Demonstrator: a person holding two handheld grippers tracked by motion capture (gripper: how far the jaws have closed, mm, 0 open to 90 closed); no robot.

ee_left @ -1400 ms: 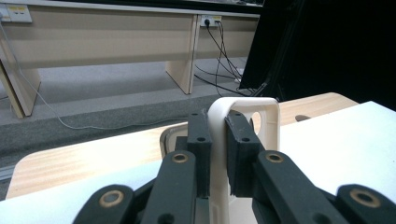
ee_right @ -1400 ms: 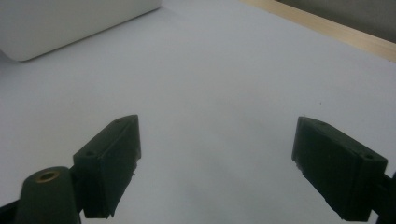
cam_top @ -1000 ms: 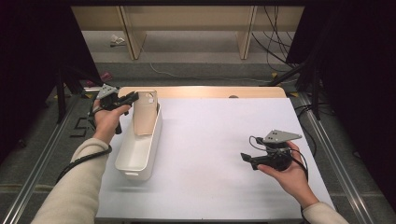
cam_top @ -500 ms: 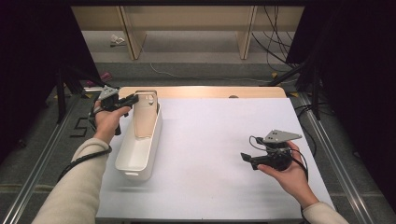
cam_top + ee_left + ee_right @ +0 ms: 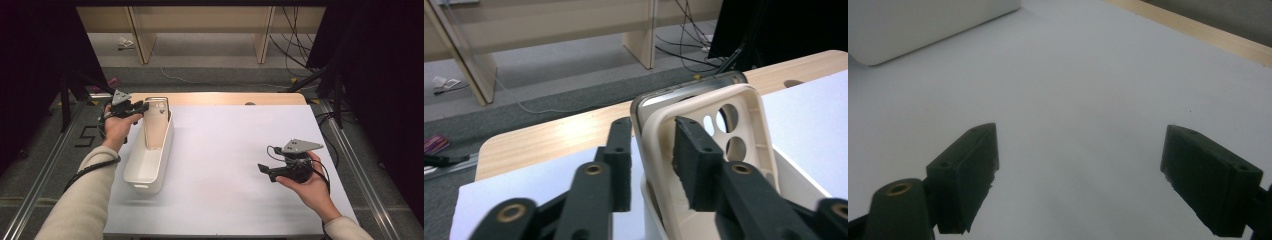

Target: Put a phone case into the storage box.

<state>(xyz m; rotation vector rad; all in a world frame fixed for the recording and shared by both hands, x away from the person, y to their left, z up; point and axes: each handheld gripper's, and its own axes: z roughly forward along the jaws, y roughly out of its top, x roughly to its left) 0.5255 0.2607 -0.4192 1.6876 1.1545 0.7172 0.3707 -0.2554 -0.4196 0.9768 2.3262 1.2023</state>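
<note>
A beige phone case (image 5: pixel 156 125) with round camera holes stands upright at the far end of a white bin (image 5: pixel 145 175). In the left gripper view the case (image 5: pixel 758 125) sits against a dark-rimmed phone (image 5: pixel 684 91). My left gripper (image 5: pixel 651 150) is shut on them: one jaw is behind the phone's rim and the other is inside the case. From above, the left gripper (image 5: pixel 141 107) reaches the case from the left. My right gripper (image 5: pixel 262 169) hovers low over the white table top at the right. Its jaws (image 5: pixel 1080 175) stand wide open, with nothing between them.
The long bin lies along the table's left side; its wall (image 5: pixel 923 25) appears far off in the right gripper view. A wooden strip (image 5: pixel 225 98) borders the white table surface (image 5: pixel 225 150) at the far edge. Cables and shelving legs lie on the floor beyond.
</note>
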